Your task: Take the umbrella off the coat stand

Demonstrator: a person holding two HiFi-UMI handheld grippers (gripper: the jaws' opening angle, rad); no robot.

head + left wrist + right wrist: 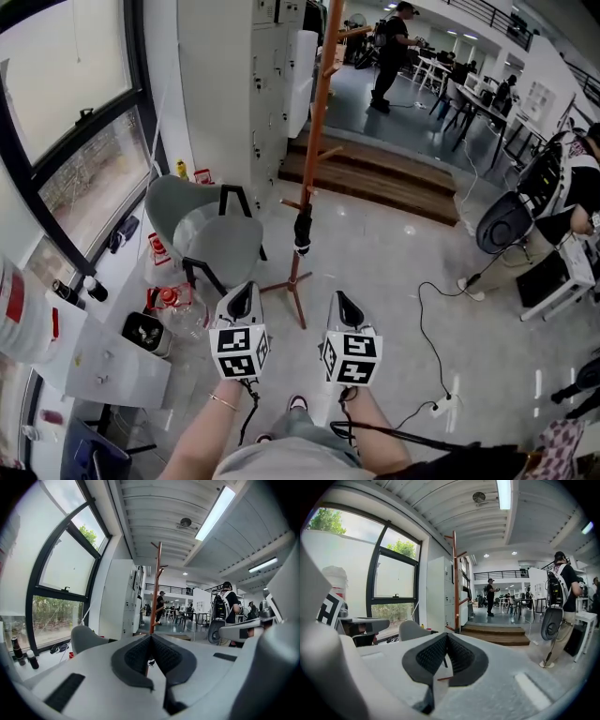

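Both pairs of tongs are pressed shut with nothing in them, the left tongs (241, 300) and the right tongs (349, 307) held side by side and aimed at the wooden coat stand (322, 103). The small black folded umbrella (302, 230) hangs low on its pole, well clear of both, near a grey chair (187, 220).

This is a big open-plan office or lab floor. On the left, white lockers (272, 84) stand beside a tall black-framed window (75, 122). Wooden steps (375, 173) rise to a far area where people work at long desks (480, 101). Strip lights (215, 513) line the ribbed ceiling. A power strip (441, 405) lies on the polished floor, near right.
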